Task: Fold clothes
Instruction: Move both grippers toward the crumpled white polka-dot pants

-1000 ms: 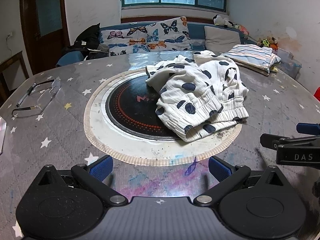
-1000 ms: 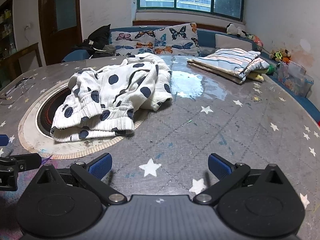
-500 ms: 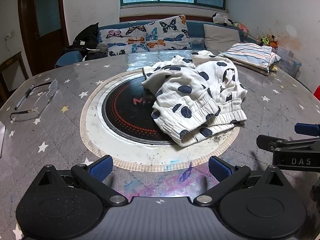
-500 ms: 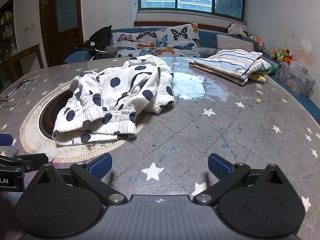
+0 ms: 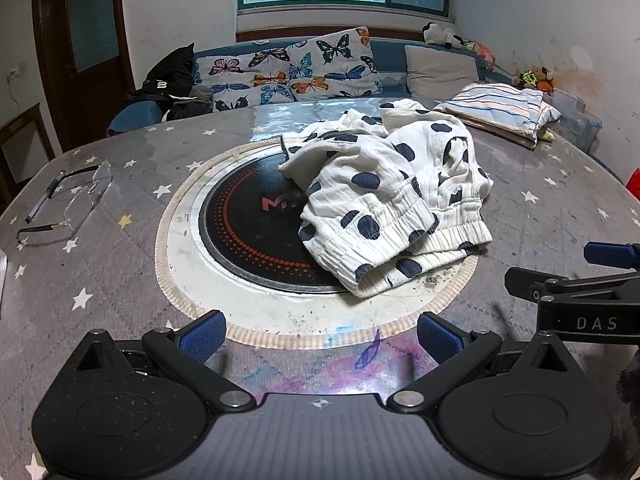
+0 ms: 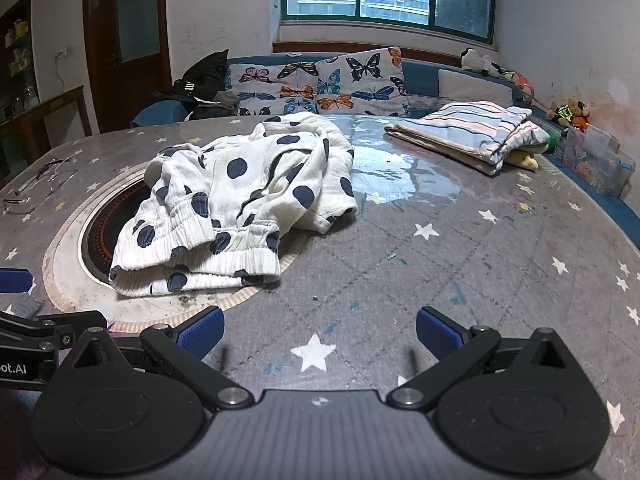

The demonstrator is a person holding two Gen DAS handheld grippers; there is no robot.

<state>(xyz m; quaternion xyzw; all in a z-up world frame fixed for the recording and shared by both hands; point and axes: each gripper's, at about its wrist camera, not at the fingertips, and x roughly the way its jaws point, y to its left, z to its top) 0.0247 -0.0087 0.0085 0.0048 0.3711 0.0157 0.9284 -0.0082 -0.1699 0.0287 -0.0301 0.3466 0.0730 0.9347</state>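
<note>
Along the bottom of the left wrist view: the left gripper [image 5: 319, 330] is seen with its blue-padded fingers spread wide and nothing between them, held over the grey star-printed table [image 5: 120, 280]; the round pale-rimmed hob plate [image 5: 256, 216] is set into the table just beyond

Along the bottom of the right wrist view: the right gripper [image 6: 319, 330] is likewise spread and empty, held above bare tablecloth; part of the other tool is glimpsed at the lower left edge of that frame

Middle of both frames: the white polka-dot garment [image 5: 392, 200] is found in a crumpled heap, lying partly on the dark hob disc and partly on its pale rim; elastic cuffs or a waistband are turned toward the cameras; neither tool is touching it

Left of the left wrist frame: a pair of glasses [image 5: 68, 204] is laid on the cloth, well apart from the heap

Upper right of both frames: a striped folded pile [image 6: 472, 136] is placed at the far edge of the table; further back a sofa with butterfly cushions [image 6: 320, 84] is seen under the window

Step in hand: judged to be the approach; folding is not yet begun, since the garment is bunched and ungrasped

Next move: the heap would probably have to be reached with both tools, two edges or corners pinched, and the cloth lifted and spread flat on the table before any fold; which edges are free cannot be told from the bunching
</note>
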